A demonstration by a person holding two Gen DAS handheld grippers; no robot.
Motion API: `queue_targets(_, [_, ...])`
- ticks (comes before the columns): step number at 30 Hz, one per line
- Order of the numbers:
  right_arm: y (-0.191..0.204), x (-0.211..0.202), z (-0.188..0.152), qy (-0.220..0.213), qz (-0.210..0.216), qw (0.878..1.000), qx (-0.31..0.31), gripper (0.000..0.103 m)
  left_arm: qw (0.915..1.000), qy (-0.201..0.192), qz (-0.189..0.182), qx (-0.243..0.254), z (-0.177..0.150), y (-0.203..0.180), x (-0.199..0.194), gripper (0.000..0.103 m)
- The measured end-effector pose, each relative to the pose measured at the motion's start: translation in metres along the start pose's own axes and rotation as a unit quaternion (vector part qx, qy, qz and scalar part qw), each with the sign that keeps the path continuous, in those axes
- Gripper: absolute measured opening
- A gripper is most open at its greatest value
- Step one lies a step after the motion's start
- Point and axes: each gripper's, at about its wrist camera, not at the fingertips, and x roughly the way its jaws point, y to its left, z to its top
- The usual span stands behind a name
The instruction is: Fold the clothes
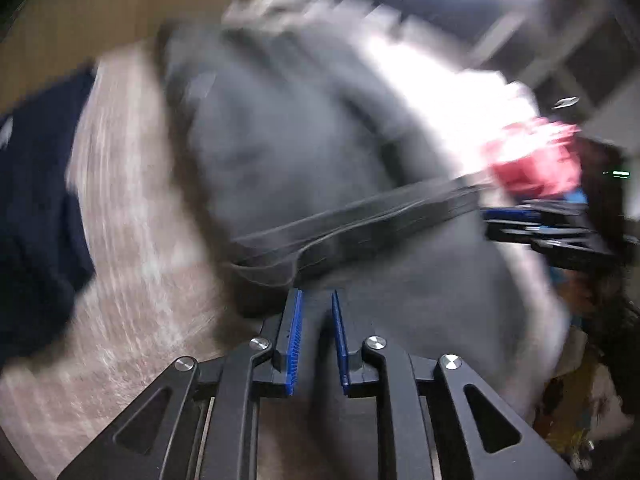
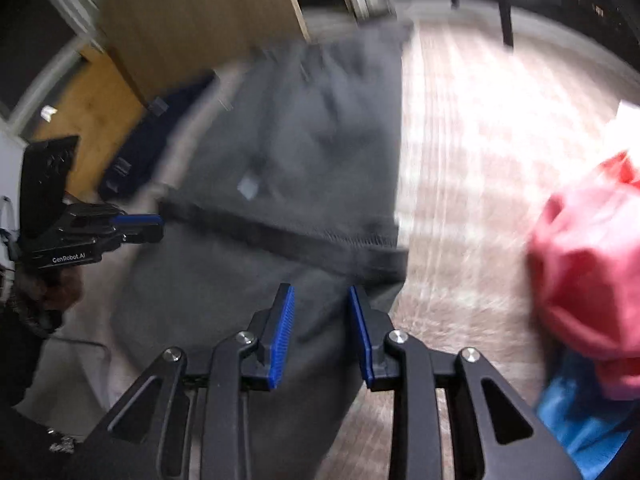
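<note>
A: Where does the grey garment point(image 2: 280, 160) lie?

B: Spread on a pale woven rug point(image 2: 480, 152), its dark hem band point(image 2: 288, 240) running across the middle of both wrist views. Both pictures are smeared with blur, so fine detail is lost.

A: And the edges?

B: In the right wrist view the garment's right edge runs straight down beside bare rug. The far edge stops near a wooden panel point(image 2: 192, 20). A navy cloth point(image 2: 152, 144) lies beside the left edge.

A: The tools?

B: The left gripper point(image 1: 316, 336) has its blue pads close together, and grey cloth fills the narrow gap; whether they press it I cannot tell from the blur. In the right wrist view it meets the left end of the hem band. The right gripper point(image 2: 322, 332) stands with its pads apart over the grey cloth, nothing visibly pinched.

A: Open room?

B: Bare rug to the right of the garment, up to a red cloth point(image 2: 588, 272) with something blue point(image 2: 576, 412) under it. Dark furniture legs point(image 2: 504, 4) stand at the far edge of the rug.
</note>
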Motion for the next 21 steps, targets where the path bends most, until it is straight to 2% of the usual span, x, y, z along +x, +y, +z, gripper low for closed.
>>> queue_targets(2, [0.003,-0.010,0.007,-0.005,-0.014,1.000,0.002,0.027,0.9999,0.011,-0.003,-0.007,0.006,0.007,-0.007,0.003])
queue_targets(3, [0.003,-0.023,0.009,-0.008,-0.011,1.000,0.009,0.027,0.9998,0.004,-0.009,-0.015,0.010,0.012,-0.020,0.003])
queue_targets(5, [0.003,-0.061,0.015,-0.031,0.009,0.999,0.022,0.027,0.9996,-0.018,-0.013,-0.020,0.020,0.020,-0.049,0.003])
queue_targets(8, [0.006,-0.129,0.034,-0.080,0.014,0.997,0.017,0.027,0.9976,-0.061,-0.015,-0.028,0.046,0.037,-0.099,0.007])
queue_targets(10, [0.001,-0.152,0.059,-0.111,0.003,0.994,0.015,0.031,0.9950,-0.095,-0.002,-0.032,0.071,0.049,-0.117,0.016])
queue_targets(12, [-0.005,-0.164,0.087,-0.140,-0.019,0.990,0.010,0.043,0.9931,-0.112,0.015,-0.033,0.100,0.059,-0.110,0.020])
queue_targets(15, [-0.016,-0.127,0.139,-0.159,-0.068,0.985,0.006,0.044,0.9919,-0.113,0.030,-0.050,0.145,0.082,-0.077,0.021])
queue_targets(18, [-0.033,-0.069,0.181,-0.135,-0.076,0.988,0.024,0.042,0.9934,-0.081,0.042,-0.070,0.180,0.104,-0.026,0.020])
queue_targets(19, [-0.036,-0.050,0.191,-0.129,-0.072,0.989,0.027,0.040,0.9934,-0.078,0.045,-0.072,0.185,0.106,-0.015,0.019])
queue_targets(21, [-0.039,-0.019,0.205,-0.122,-0.066,0.990,0.029,0.026,0.9937,-0.073,0.043,-0.073,0.193,0.110,0.005,0.019])
